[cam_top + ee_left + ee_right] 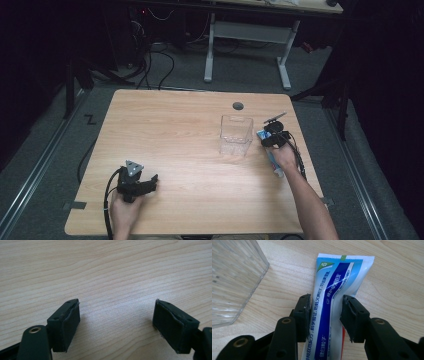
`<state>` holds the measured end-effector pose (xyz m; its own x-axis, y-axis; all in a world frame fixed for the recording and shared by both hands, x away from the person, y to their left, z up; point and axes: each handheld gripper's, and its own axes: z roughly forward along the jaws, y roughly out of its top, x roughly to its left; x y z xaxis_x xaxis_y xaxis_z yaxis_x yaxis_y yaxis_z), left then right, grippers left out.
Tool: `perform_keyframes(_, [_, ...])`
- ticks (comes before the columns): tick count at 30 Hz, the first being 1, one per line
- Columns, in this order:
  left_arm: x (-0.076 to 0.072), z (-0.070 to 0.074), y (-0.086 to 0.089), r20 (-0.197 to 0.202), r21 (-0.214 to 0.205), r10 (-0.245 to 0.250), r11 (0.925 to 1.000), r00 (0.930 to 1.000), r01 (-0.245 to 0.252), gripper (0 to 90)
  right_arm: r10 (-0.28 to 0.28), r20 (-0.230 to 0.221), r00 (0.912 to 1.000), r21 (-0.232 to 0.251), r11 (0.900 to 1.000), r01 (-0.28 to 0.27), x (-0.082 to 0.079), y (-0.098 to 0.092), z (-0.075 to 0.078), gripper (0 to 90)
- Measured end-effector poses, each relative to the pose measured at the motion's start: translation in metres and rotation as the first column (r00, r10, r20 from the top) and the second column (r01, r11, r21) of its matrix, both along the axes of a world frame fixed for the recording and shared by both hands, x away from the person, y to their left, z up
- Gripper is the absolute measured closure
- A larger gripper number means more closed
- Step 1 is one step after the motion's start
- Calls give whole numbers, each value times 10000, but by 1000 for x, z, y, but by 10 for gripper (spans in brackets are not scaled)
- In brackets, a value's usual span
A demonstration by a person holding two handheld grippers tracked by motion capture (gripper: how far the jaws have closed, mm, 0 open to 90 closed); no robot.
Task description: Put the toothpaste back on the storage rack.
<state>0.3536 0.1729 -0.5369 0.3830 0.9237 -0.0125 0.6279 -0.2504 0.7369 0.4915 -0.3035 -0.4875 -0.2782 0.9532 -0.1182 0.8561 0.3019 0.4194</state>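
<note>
The right gripper straddles the toothpaste tube lying just right of the clear box, jaws touching its sides, squeeze uncertain; lifted so, it may slip. The left gripper rests wide open and empty, near left on the table.

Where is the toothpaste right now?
The toothpaste lies flat on the table's right side, just right of the clear box, between the right gripper's fingers.

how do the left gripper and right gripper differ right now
The left gripper is open wide over bare table; the right gripper has closed on the toothpaste tube. The left sits near the front edge, the right beside the clear container. Both are black and hand-held.
</note>
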Motion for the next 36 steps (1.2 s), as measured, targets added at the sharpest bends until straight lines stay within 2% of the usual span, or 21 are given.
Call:
perform_keyframes(7, [0,0,0,9,12,-1,10000,10000,1,223,-362,-293,9989,376,9986,373,4,-7,-1,610])
perform_keyframes(9, [0,0,0,8,14,-3,10000,10000,3,223,-452,-394,9982,185,9988,459,5,-8,-5,607])
perform_keyframes(17, [0,0,0,8,6,6,10000,10000,-6,224,-527,-426,9977,248,9982,538,6,-12,-5,662])
perform_keyframes(21, [0,0,0,-1,-6,1,10000,10000,-1,224,-469,-380,9982,242,9986,479,3,-12,0,712])
perform_keyframes(26, [0,0,0,2,-15,2,10000,10000,-2,225,-295,-385,9988,406,9987,311,-4,-19,8,723])
perform_keyframes(28, [0,0,0,1,-8,3,10000,10000,-3,225,-246,-239,9994,594,9979,259,-10,-26,16,726])
perform_keyframes(33, [0,0,0,1,-6,10,10000,10000,-10,225,-69,472,9989,1188,9929,12,-24,-36,39,727])
perform_keyframes(35, [0,0,0,5,-4,17,10000,10000,-17,225,-23,555,9985,1221,9925,-45,-26,-37,42,729])
perform_keyframes(36, [0,0,0,6,-9,20,10000,10000,-20,226,109,823,9966,1396,9900,-223,-33,-39,49,733])
